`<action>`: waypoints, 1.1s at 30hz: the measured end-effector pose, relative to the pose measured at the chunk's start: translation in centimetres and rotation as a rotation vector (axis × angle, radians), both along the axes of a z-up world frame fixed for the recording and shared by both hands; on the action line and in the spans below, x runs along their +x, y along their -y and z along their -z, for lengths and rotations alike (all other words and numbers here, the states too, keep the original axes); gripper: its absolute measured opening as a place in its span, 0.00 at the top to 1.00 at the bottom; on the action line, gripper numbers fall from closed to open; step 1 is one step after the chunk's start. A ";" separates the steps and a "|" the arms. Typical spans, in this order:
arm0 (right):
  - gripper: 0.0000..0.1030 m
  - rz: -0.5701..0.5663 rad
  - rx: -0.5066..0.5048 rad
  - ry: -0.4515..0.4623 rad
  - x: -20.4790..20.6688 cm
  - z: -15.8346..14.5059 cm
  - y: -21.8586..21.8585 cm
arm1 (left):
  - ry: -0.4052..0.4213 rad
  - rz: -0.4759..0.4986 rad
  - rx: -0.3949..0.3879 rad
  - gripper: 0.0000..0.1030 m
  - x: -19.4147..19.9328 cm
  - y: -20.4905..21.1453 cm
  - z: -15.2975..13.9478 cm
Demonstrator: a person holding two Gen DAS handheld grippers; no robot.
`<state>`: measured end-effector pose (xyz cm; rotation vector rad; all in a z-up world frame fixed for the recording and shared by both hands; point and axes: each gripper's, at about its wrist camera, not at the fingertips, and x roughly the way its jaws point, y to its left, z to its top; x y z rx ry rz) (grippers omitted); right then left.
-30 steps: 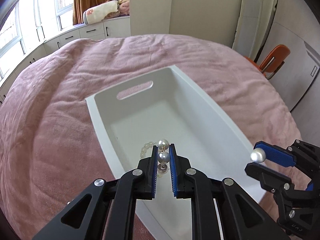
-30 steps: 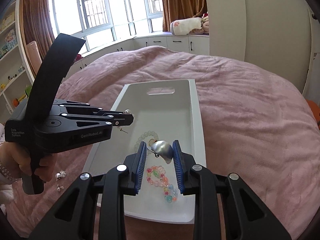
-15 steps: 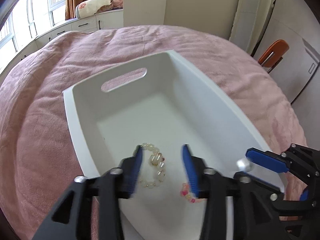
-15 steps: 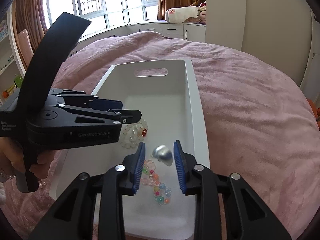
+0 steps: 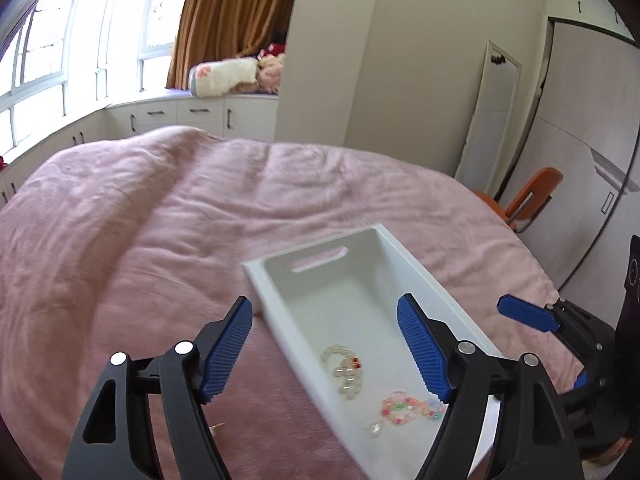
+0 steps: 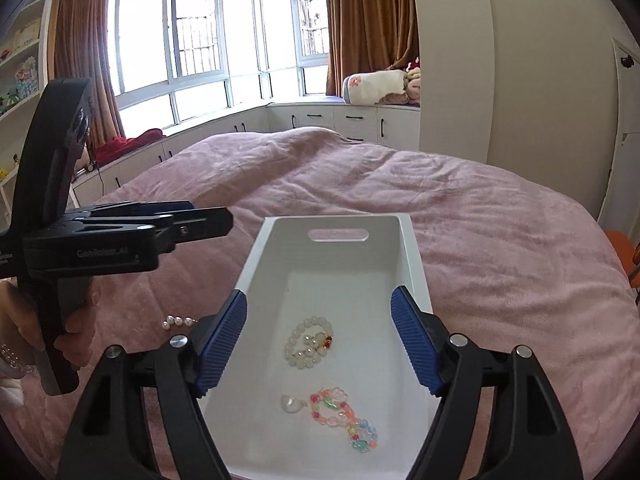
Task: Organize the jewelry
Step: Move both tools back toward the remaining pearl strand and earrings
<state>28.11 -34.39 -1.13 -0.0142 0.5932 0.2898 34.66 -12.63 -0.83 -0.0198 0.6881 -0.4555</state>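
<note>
A white tray (image 6: 416,264) lies on the pink bed. In it lie a cream bead bracelet (image 6: 308,342), a colourful bead bracelet (image 6: 346,420) and a pearl earring (image 6: 292,403). They also show in the left wrist view: the tray (image 5: 280,312), the cream bracelet (image 5: 346,370), the colourful bracelet (image 5: 412,408) and the earring (image 5: 376,429). My right gripper (image 6: 319,340) is open and empty above the tray's near half. My left gripper (image 5: 325,350) is open and empty over the tray's left rim; it shows from the side in the right wrist view (image 6: 208,222).
A short row of pearls (image 6: 178,322) lies on the pink blanket (image 6: 500,248) left of the tray. White cabinets run under the windows behind the bed. An orange chair (image 5: 532,196) stands at the right. My right gripper shows at the left view's right edge (image 5: 528,316).
Both grippers have opened wide and dropped their pearl earrings into the tray. Both have lifted and pulled back from the tray.
</note>
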 end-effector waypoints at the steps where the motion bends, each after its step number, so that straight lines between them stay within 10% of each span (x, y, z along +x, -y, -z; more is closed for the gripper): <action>1: 0.27 -0.007 0.001 0.010 -0.1 -0.4 -0.5 | 0.008 -0.011 -0.001 0.23 -0.3 -1.2 -0.5; 17: 0.21 -0.163 -0.056 0.022 -0.6 -1.8 -12.5 | 0.004 -0.173 -0.010 0.11 -9.9 -18.0 1.6; 33: 0.20 -0.203 -0.120 -0.119 1.1 5.6 -21.6 | -0.077 0.012 0.001 0.11 -16.2 -18.2 9.7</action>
